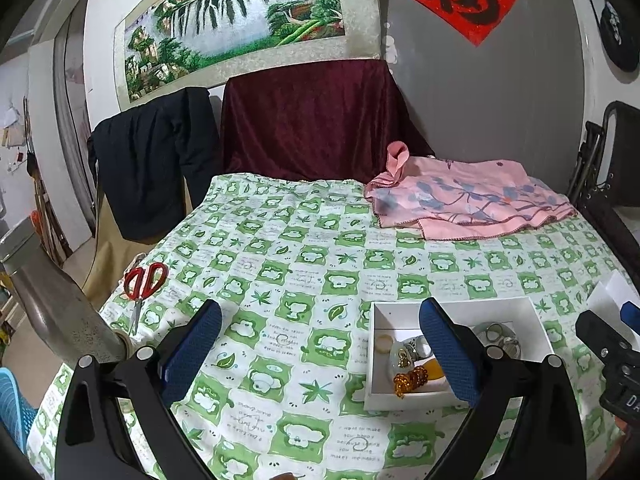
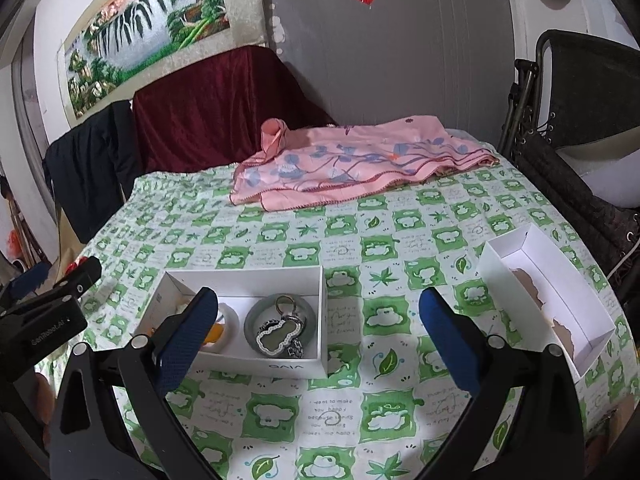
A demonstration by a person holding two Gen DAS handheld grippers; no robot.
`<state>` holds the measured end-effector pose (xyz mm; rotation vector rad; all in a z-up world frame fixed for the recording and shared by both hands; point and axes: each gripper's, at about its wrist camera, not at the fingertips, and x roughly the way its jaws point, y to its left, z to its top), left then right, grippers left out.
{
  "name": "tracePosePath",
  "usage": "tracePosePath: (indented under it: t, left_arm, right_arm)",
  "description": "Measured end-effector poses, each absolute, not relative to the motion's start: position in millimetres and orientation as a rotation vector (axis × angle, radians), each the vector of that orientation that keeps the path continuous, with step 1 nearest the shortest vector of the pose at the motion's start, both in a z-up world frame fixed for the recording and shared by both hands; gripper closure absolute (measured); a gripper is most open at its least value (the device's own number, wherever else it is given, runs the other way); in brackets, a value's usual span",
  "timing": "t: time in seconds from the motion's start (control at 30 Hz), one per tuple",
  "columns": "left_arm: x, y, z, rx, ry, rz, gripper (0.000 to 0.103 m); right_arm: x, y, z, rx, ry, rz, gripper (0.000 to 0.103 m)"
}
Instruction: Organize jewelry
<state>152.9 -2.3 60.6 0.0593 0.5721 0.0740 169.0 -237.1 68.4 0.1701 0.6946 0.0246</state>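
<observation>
Right wrist view: the right gripper [image 2: 320,334] hangs above the table with its jaws spread wide and nothing between them. The white cardboard jewelry box [image 2: 256,280] lies partly behind the left blue finger pad [image 2: 188,332], nearer that finger than the right one. Inside it sit a grey-green bangle [image 2: 256,316], a pale pendant [image 2: 278,338] rimmed with small sparkling stones, a metal ring [image 2: 285,303] and a small orange piece [image 2: 216,332]. Upside-down lettering on the box's near wall reads "vivo". To the right, well apart, stands a second white box [image 2: 560,280], narrow, with torn brownish lining inside. The left gripper [image 2: 40,312] shows at the left edge, its black body marked "GenRobot.AI".

In the left wrist view that gripper's jaws are also wide open and empty, and the jewelry box lies behind its right finger; amber beads [image 1: 408,380] lie in the box's near end. The tablecloth [image 1: 280,280] is thin cotton, checked green and white with leaves and printed English words. Red-handled scissors [image 1: 142,284] lie at the left edge, and a folded pink floral cloth [image 1: 468,204] at the far right. A dark red velvet cloth [image 1: 312,120] hangs behind the table.
</observation>
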Motion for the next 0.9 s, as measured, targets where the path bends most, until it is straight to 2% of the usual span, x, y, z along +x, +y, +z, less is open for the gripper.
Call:
tracePosePath:
  t: [0.9]
  left_arm:
    - [153.9, -6.5, 54.1, 0.068, 0.594, 0.053, 0.006]
  right_arm:
    - [172.3, -232.7, 61.4, 0.157, 0.729, 0.028, 0.007]
